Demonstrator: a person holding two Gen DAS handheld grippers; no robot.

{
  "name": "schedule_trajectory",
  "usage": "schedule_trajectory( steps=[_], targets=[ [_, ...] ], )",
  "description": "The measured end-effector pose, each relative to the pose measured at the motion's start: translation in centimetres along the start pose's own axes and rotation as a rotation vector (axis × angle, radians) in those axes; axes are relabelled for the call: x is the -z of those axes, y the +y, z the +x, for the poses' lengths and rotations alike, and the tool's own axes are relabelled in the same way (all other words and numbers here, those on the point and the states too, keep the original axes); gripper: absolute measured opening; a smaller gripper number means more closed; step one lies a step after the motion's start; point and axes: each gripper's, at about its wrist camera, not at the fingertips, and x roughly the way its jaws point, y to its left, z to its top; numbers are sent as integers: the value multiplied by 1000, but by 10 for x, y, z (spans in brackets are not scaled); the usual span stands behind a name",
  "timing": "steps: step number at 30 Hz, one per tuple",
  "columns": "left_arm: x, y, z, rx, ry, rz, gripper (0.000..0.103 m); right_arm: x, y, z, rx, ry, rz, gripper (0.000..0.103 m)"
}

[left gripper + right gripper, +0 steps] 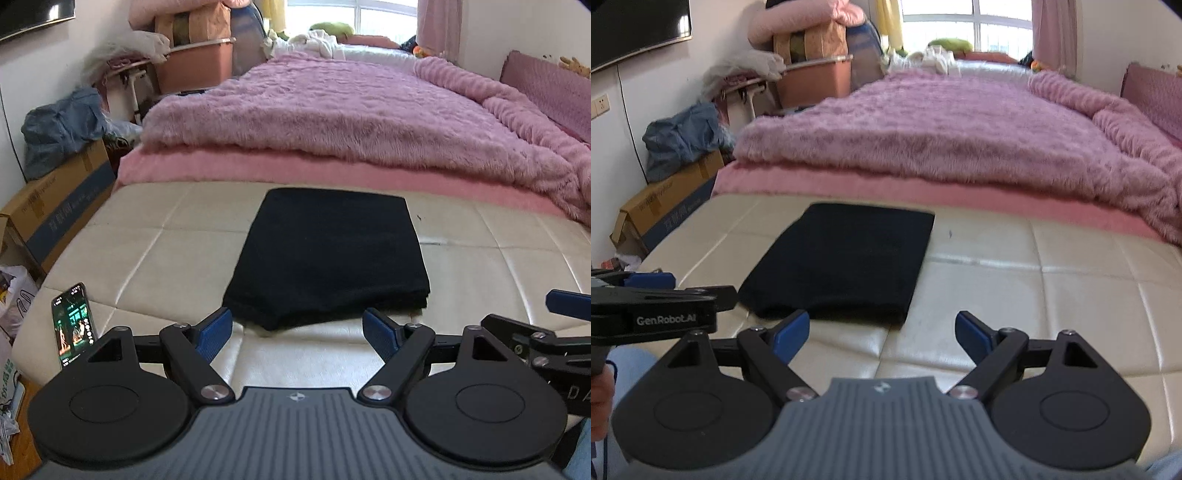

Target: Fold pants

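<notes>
Black pants (325,254) lie folded into a compact rectangle on the cream bench (147,251); folding appears complete. Left gripper (297,332) and right gripper (881,334) both stand apart, empty.

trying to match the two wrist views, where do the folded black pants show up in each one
Left wrist view: the folded black pants lie centre frame on the cream bench, just ahead of the open left gripper.
Right wrist view: the pants sit left of centre, ahead and to the left of the open right gripper.
Shared landmark: the pink fluffy blanket on the bed behind the bench.
</notes>
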Motion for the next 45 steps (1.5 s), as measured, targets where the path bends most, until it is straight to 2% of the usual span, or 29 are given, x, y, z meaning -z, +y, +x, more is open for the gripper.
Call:
schedule_trajectory(
  steps=[5, 45],
  targets=[
    [1, -3, -1, 6, 5, 17, 94, 3, -2, 2, -4, 18, 10, 82],
    [-5, -8, -5, -7, -4, 34, 94, 2, -5, -3, -15, 3, 9, 82]
  ],
)
